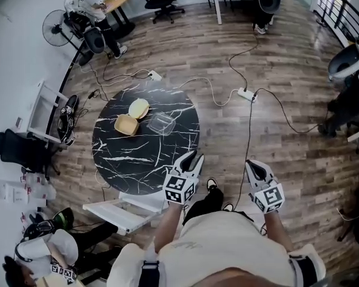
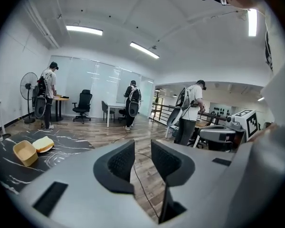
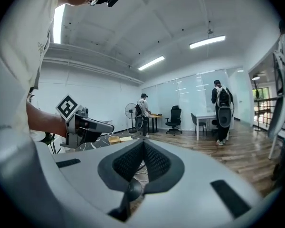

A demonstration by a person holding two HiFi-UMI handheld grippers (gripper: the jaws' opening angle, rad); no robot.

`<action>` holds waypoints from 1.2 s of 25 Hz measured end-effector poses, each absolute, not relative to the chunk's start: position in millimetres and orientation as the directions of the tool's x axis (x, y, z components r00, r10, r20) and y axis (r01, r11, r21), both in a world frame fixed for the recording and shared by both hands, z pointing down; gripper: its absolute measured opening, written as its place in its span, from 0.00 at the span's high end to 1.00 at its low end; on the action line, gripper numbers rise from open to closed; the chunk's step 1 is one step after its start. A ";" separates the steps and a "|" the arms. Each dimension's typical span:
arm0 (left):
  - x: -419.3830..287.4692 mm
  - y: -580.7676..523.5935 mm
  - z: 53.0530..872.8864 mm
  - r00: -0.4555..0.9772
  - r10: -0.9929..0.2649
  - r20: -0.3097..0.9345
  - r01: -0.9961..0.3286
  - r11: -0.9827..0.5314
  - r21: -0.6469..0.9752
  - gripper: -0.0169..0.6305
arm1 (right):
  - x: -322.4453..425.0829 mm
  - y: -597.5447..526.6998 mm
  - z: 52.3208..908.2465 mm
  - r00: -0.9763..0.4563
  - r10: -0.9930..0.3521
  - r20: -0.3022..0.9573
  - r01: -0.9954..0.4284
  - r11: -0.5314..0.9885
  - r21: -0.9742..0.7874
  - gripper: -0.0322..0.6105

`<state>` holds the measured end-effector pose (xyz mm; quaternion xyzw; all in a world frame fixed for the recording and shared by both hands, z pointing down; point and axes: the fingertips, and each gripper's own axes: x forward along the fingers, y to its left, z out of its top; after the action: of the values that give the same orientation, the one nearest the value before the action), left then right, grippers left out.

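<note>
My left gripper [image 1: 192,159] hovers over the near right edge of a round black marble table [image 1: 125,160]. Its jaws stand a little apart, with nothing between them in the left gripper view [image 2: 142,148]. My right gripper [image 1: 255,167] hangs over the wooden floor to the right of the table, shut on nothing [image 3: 143,147]. On the far side of the table lie an open tan food box [image 1: 125,124], its pale lid [image 1: 139,107] and a clear plastic container [image 1: 161,124]. The tan box [image 2: 24,152] also shows at the left of the left gripper view.
A white chair [image 1: 122,211] stands at the table's near edge. Cables and a power strip [image 1: 246,93] run across the floor beyond. A white rack [image 1: 45,112] and a fan [image 1: 52,27] stand at the left. People stand at desks in the back, and one person [image 1: 42,250] sits at lower left.
</note>
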<state>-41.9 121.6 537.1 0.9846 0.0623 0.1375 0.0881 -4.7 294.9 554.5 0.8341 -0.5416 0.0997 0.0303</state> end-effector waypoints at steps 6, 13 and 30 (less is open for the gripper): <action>23.1 89.1 519.4 0.964 0.164 0.209 0.136 -0.981 0.140 0.81 | 58.4 260.6 521.2 0.403 -0.896 0.186 -0.914 -0.405 0.029 0.94; 63.8 49.5 518.7 0.967 0.168 0.193 0.138 -0.977 0.162 0.81 | 108.5 222.1 506.1 0.430 -0.891 0.149 -0.898 -0.438 -0.029 0.94; 78.0 -26.5 537.2 0.967 0.004 0.253 -0.045 -0.981 0.189 0.81 | 150.4 131.4 534.9 0.243 -0.948 0.205 -0.961 -0.264 -0.082 0.94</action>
<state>78.0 -26.5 537.2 0.9871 -0.0103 0.1272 0.0968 150.4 131.4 534.9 0.7877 -0.6060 0.1069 0.0304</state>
